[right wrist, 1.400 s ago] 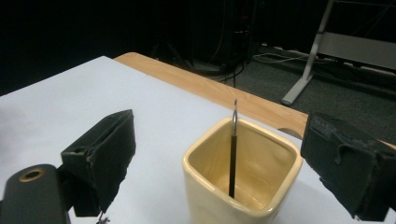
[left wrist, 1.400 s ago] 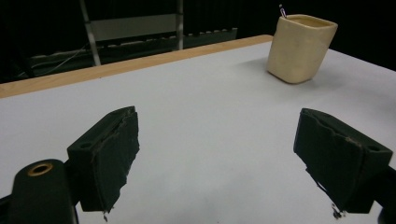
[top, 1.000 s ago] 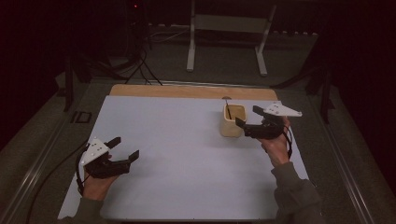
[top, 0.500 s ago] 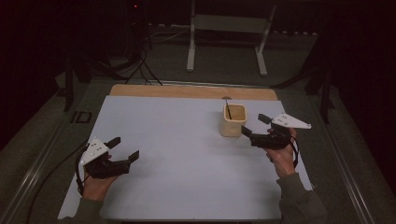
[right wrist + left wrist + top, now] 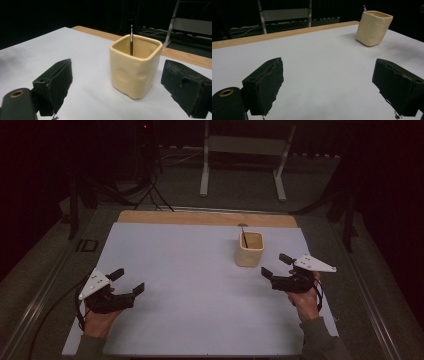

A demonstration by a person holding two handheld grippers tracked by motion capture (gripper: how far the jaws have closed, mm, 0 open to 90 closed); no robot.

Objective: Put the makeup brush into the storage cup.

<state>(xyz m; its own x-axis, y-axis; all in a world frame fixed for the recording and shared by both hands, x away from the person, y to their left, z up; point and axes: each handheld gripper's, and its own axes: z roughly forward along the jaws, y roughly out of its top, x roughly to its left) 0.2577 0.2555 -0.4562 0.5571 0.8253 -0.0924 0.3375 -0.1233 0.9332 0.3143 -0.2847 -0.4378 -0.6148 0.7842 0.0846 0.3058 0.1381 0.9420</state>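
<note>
At the near left of the white-topped desk (image 5: 200, 285), the left tongs (image 5: 129, 281) rest with jaws apart and empty, well away from the work. Toward the far right stands a cream, square-mouthed glazed ceramic cup (image 5: 249, 248) with a thin dark metal rod (image 5: 131, 40) upright inside. It looks rigid, weighty, slick and breakable, best pinched across two flat walls below the rim. The right tongs (image 5: 276, 265), jaws wide and empty, sit just beside it.
</note>
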